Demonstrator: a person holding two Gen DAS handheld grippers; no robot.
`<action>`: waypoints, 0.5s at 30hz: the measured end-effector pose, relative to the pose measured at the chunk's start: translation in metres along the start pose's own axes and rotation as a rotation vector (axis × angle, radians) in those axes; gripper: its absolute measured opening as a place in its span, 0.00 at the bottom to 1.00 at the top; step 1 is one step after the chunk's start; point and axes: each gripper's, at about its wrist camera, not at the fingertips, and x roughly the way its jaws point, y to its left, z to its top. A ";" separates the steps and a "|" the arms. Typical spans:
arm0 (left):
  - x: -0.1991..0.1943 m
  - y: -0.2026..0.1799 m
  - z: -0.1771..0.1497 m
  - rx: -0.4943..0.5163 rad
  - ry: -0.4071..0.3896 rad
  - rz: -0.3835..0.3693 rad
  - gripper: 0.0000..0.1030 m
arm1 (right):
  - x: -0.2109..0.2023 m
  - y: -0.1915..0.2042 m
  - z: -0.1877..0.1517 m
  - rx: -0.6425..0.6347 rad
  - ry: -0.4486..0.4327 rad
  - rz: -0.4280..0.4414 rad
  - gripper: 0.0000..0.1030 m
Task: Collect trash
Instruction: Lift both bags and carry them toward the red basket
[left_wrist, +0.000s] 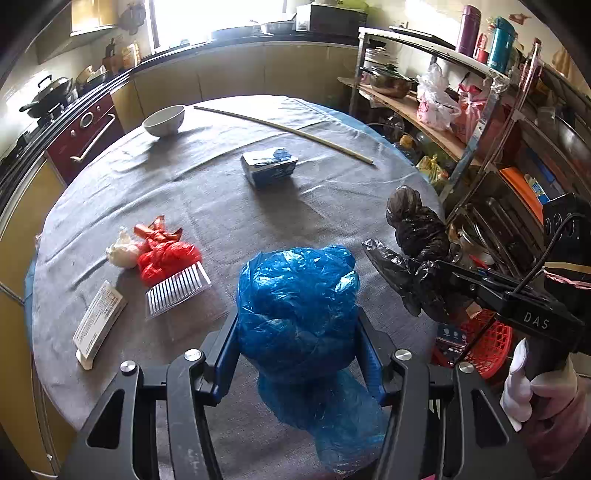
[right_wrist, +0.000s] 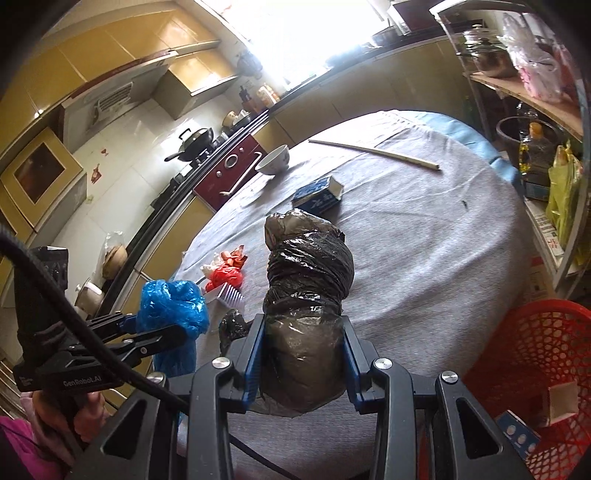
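A crumpled blue plastic bag (left_wrist: 297, 310) sits wedged between the two blue-padded fingers of the left gripper (left_wrist: 297, 332), which are closed against its sides; the bag's loose tail hangs down below the fingers, above the near edge of the table. Just to its right, a bundled black plastic bag (right_wrist: 306, 295) is pinched in the right gripper (right_wrist: 304, 354), jaws drawn nearly together around its lower part, with the knotted top standing up past the fingertips (a loose flap of it sticks out toward the left gripper). Both bags are held over the round table covered in grey cloth (left_wrist: 207, 206).

Lying on that cloth, left of the blue bag, are a knotted red plastic bag (left_wrist: 166, 254) touching a small white crumpled wad (left_wrist: 123, 253), a clear ribbed plastic tray (left_wrist: 177, 291) just beside them, and a flat white printed box (left_wrist: 98, 323) near the table's edge. Farther back rest a blue and white carton (left_wrist: 269, 168), a white ceramic bowl (left_wrist: 164, 120) and a long pale stick (left_wrist: 284, 129).

Off the table's right side stands a red plastic mesh basket (right_wrist: 543, 354), with what looks like a small blue box and a bit of cardboard inside it. A gloved hand (left_wrist: 524, 384) grips the right gripper's handle.
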 end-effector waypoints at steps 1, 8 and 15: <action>0.000 -0.002 0.001 0.006 -0.001 -0.001 0.57 | -0.003 -0.002 0.000 0.004 -0.003 -0.003 0.39; 0.004 -0.019 0.011 0.042 -0.009 -0.012 0.57 | -0.017 -0.014 -0.001 0.026 -0.026 -0.024 0.38; 0.009 -0.038 0.023 0.087 -0.023 -0.045 0.57 | -0.037 -0.027 -0.002 0.053 -0.058 -0.052 0.38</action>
